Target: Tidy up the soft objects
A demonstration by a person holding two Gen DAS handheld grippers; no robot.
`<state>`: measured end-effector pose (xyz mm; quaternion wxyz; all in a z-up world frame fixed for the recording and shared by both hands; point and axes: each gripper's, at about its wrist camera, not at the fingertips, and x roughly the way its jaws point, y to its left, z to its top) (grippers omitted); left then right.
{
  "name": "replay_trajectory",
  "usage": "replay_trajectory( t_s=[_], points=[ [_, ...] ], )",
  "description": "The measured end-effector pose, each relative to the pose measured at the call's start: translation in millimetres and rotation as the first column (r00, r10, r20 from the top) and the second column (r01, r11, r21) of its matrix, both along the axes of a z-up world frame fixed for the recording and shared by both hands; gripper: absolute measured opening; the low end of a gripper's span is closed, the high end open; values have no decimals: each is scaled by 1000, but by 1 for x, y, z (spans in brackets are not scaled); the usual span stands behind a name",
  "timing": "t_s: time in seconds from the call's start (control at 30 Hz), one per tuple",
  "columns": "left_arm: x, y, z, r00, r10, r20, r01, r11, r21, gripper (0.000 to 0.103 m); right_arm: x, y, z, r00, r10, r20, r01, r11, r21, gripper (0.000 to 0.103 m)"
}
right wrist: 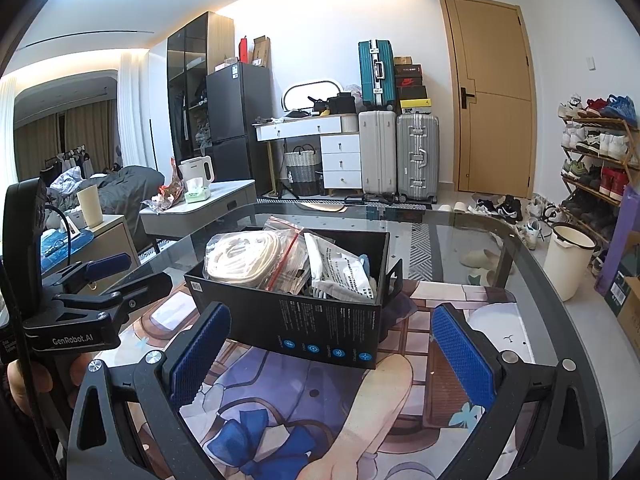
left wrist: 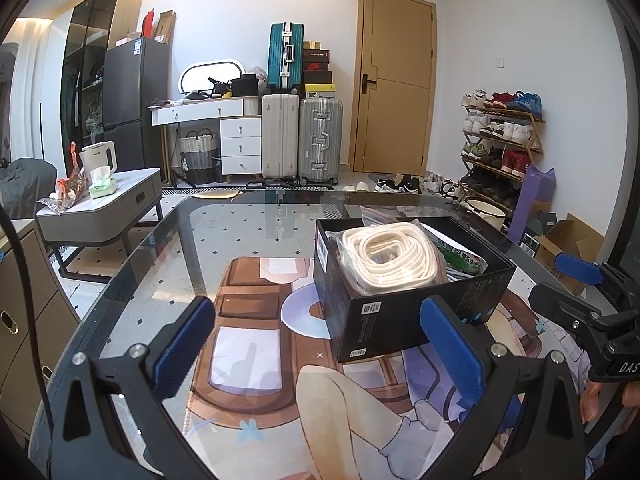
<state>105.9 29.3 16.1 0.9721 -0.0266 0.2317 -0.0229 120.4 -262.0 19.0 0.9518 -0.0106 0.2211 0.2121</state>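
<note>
A black cardboard box [left wrist: 404, 316] stands on the glass table and also shows in the right wrist view [right wrist: 320, 324]. In it lie a bagged coil of white cord [left wrist: 386, 258] [right wrist: 244, 256] and a white printed soft packet [right wrist: 342, 268] [left wrist: 464, 258]. My left gripper [left wrist: 320, 344] is open and empty, just in front and left of the box. My right gripper [right wrist: 332, 352] is open and empty, close before the box's near side. Each gripper shows in the other's view: the right one [left wrist: 580, 280], the left one [right wrist: 108, 272].
The glass table [left wrist: 248, 224] carries a printed mat [left wrist: 248, 344] under the box. Beyond it are a low grey side table [left wrist: 120, 196] with a kettle and tissue pack, suitcases [left wrist: 320, 140], a shoe rack [left wrist: 500, 148] and a white bucket [right wrist: 568, 260].
</note>
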Motion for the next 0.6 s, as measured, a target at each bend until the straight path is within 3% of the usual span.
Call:
replay_trajectory(
  t_s=[0.6],
  points=[
    [-3,-1,1,1000,-3,12,3,1000,6,103,-2,3,1,1000,15,8,-15,999,-30,102]
  ],
)
